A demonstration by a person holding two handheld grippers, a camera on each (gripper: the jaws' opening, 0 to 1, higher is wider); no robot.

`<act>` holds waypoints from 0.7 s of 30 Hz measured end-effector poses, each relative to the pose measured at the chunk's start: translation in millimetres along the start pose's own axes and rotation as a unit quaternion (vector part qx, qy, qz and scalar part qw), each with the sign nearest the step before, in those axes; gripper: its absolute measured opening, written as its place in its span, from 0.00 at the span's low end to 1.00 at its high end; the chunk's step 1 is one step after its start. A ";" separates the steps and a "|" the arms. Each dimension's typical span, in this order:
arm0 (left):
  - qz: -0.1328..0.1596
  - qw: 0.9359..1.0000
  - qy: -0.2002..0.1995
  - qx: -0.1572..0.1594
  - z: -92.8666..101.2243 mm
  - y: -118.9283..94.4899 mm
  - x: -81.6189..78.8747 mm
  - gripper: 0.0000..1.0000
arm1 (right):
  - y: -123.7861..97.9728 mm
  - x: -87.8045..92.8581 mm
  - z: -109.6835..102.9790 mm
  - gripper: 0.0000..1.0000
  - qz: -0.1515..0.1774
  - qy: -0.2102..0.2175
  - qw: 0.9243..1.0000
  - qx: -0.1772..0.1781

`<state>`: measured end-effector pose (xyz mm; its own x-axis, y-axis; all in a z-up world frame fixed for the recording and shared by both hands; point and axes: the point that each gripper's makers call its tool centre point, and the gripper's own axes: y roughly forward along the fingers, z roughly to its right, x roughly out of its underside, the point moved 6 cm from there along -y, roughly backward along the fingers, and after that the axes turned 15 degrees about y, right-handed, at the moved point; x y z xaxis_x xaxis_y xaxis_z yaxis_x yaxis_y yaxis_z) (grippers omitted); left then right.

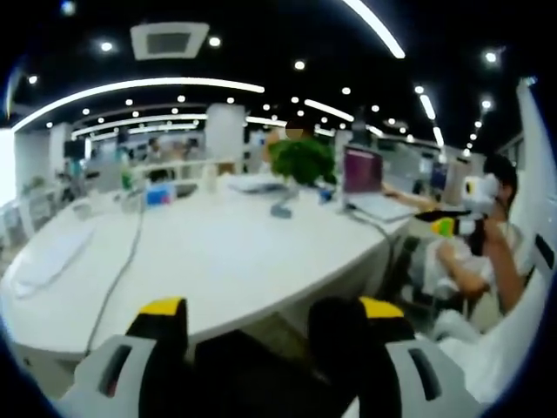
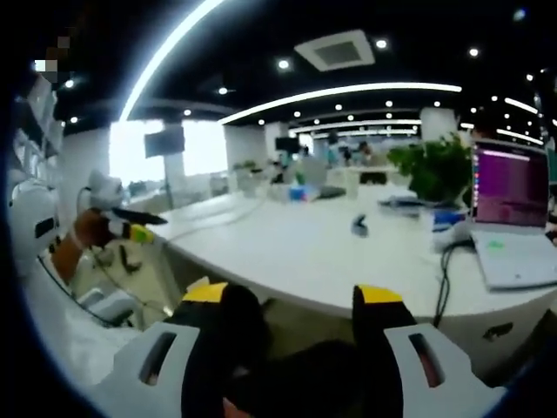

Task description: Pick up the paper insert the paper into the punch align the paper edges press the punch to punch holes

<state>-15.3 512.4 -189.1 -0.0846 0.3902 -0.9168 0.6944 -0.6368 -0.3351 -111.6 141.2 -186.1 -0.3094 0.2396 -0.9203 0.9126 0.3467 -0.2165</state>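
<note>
At twelve o'clock beyond both hand-held grippers, a white desk (image 1: 226, 261). Left hand-held gripper (image 1: 271, 324) and right hand-held gripper (image 2: 294, 312) spread apart, holding nothing. Paper and punch unlocated; bearing, axis, nearer hand undeterminable.

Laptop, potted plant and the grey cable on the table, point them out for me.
laptop (image 2: 509, 187), right gripper view, on its lit screen
potted plant (image 1: 302, 160), left gripper view, on its leaves
grey cable (image 1: 124, 266), left gripper view, mid-length
</note>
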 end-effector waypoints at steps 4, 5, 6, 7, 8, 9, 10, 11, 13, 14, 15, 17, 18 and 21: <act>-0.004 1.000 0.004 0.000 -4.3 5.3 1.5 0.77 | 7.0 -1.5 2.3 0.58 -0.003 0.000 1.000 -0.003; -0.003 1.000 0.004 -0.001 -5.3 6.9 1.4 0.77 | 8.4 -2.0 3.2 0.58 -0.003 0.000 1.000 -0.003; -0.002 1.000 0.003 -0.001 -6.2 8.8 1.2 0.77 | 9.9 -2.4 4.1 0.58 -0.002 0.001 1.000 -0.003; -0.001 1.000 0.003 -0.002 -7.1 10.9 1.0 0.77 | 11.5 -2.8 4.9 0.57 -0.002 0.003 1.000 -0.003; -0.001 1.000 0.003 -0.002 -7.6 12.5 0.9 0.77 | 12.6 -2.9 5.2 0.57 -0.002 0.003 1.000 -0.004; -0.001 1.000 0.002 -0.002 -8.4 15.0 0.7 0.77 | 14.3 -3.0 5.4 0.57 -0.003 0.002 1.000 -0.005; 0.000 1.000 0.002 -0.002 -8.8 16.5 0.4 0.77 | 15.5 -3.2 5.8 0.57 -0.003 0.002 1.000 -0.005; 0.001 1.000 0.001 -0.002 -9.5 19.8 -0.4 0.77 | 18.0 -3.5 6.8 0.58 -0.004 0.002 1.000 -0.004; 0.004 1.000 0.000 -0.001 -10.6 25.4 -2.5 0.77 | 23.0 -4.1 9.0 0.58 -0.006 0.002 1.000 -0.004; 0.005 1.000 0.000 -0.001 -11.1 27.1 -3.2 0.77 | 24.5 -4.3 9.6 0.58 -0.006 0.002 1.000 -0.004; 0.007 1.000 0.001 -0.002 -12.3 30.5 -4.5 0.77 | 27.6 -4.9 11.0 0.58 -0.007 0.002 1.000 -0.004; 0.006 1.000 0.003 -0.001 -13.1 35.8 -5.8 0.77 | 33.0 -6.2 13.0 0.58 -0.008 0.003 1.000 -0.005; 0.006 1.000 0.005 0.000 -13.9 38.2 -6.4 0.77 | 35.7 -6.7 13.7 0.58 -0.009 0.003 1.000 -0.006; 0.006 1.000 0.007 0.001 -16.6 43.8 -7.8 0.77 | 42.9 -8.3 16.1 0.58 -0.011 0.000 1.000 -0.006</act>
<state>27.6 492.5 -193.1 -0.0660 0.3913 -0.9179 0.6945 -0.6425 -0.3238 -65.6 139.5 -192.9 -0.3303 0.2318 -0.9149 0.9021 0.3629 -0.2337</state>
